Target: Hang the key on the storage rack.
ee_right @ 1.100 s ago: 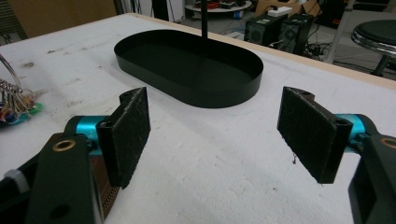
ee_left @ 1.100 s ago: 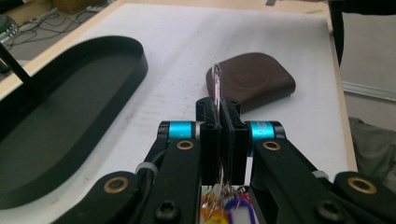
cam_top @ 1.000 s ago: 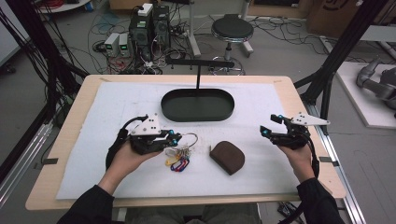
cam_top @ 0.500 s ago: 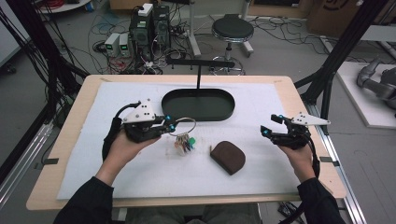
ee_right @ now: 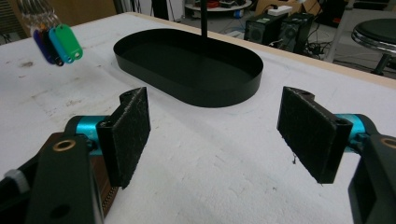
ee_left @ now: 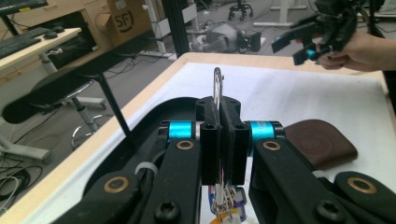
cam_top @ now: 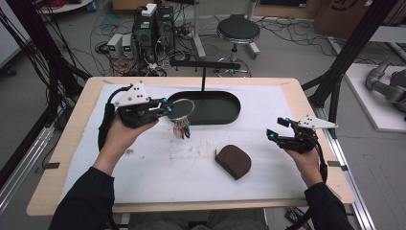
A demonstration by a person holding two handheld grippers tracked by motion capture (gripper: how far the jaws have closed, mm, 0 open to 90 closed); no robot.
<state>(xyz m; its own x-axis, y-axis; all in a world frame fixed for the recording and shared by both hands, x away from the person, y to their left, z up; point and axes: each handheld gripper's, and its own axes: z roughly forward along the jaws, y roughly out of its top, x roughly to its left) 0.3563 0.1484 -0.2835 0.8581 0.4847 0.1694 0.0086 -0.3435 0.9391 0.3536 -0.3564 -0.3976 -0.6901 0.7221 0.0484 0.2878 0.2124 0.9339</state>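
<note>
**Key ring is lifted off the cloth, near the black tray**

High view: you are carrying the key ring (cam_top: 182, 109) up and toward the upper middle of the frame; a second ago it was lying low on the white cloth. Now its tags are hanging at the left edge of the black tray (cam_top: 225, 111), so hanging it on the stand looks near. Your left gripper (cam_top: 166, 106) is pointing right.

Left gripper view: the pads are clenching the ring's wire (ee_left: 217, 88) tightly.

Right gripper view: your right gripper (ee_right: 215, 126) is waiting with jaws released, holding nothing, beside the brown pouch (ee_right: 100, 186).

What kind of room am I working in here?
Probably a lab or workshop: computer towers and loose cables sit on the floor behind the table, beside a black frame and a stool.
</note>
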